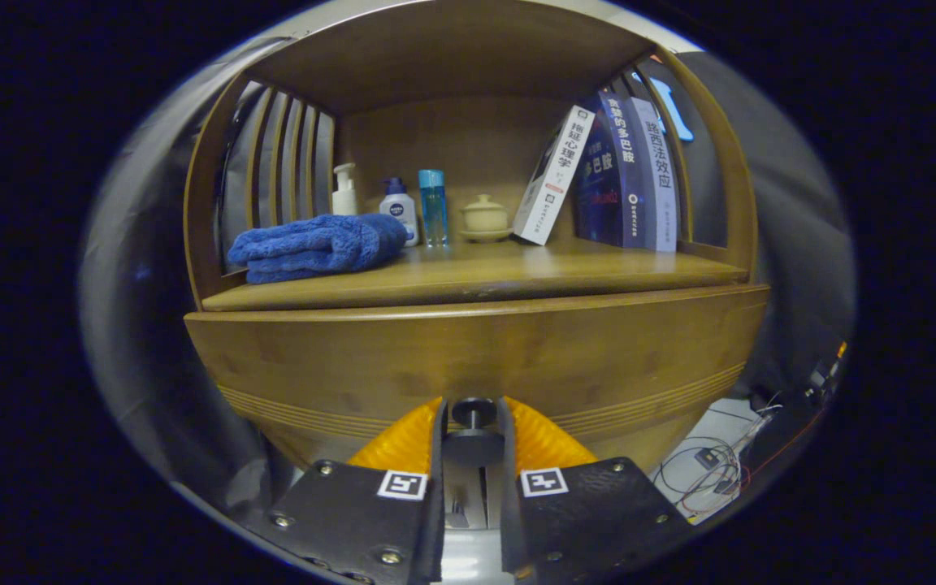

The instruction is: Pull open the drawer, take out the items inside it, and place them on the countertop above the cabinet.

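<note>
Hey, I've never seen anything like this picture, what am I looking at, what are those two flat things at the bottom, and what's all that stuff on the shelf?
This is a wide-angle camera riding on a hand-held gripper, a two-finger tool that a person carries; no robot arm is involved. The two flat pieces at the bottom are its fingers, seen from behind. They sit on either side of the dark round knob of a wooden drawer, which looks closed. Whether they already press on the knob is hard to tell.

Above the drawer is the countertop of the cabinet. On it lie a folded blue towel, a white pump bottle, a white bottle with a blue cap, a clear blue bottle, a small lidded cup on a saucer, and leaning books.

Nothing is lifted or carried.
</note>
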Action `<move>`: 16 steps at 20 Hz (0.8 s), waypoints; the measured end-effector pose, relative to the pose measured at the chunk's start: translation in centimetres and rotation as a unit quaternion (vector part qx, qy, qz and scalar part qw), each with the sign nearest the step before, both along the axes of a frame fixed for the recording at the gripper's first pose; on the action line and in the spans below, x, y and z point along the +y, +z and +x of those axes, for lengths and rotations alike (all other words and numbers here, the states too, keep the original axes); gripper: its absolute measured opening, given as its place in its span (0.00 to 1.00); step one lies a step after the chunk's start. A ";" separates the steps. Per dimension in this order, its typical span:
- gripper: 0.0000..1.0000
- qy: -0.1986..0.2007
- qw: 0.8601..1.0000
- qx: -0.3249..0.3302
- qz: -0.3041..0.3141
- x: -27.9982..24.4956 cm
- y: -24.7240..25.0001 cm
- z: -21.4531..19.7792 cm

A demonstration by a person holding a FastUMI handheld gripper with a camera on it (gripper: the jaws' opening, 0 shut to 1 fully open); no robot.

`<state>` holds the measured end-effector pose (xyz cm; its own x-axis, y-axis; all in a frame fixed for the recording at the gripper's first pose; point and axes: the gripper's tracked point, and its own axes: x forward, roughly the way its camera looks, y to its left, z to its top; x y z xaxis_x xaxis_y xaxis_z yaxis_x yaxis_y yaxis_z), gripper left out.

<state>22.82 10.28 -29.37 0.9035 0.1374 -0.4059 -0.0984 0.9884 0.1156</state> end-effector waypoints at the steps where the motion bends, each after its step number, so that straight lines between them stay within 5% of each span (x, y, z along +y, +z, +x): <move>1: 0.28 -0.003 1.000 -0.001 0.003 -0.1 0.2 -1.0; 16: 0.27 -0.021 0.999 0.029 -0.039 -1.8 1.4 -11.5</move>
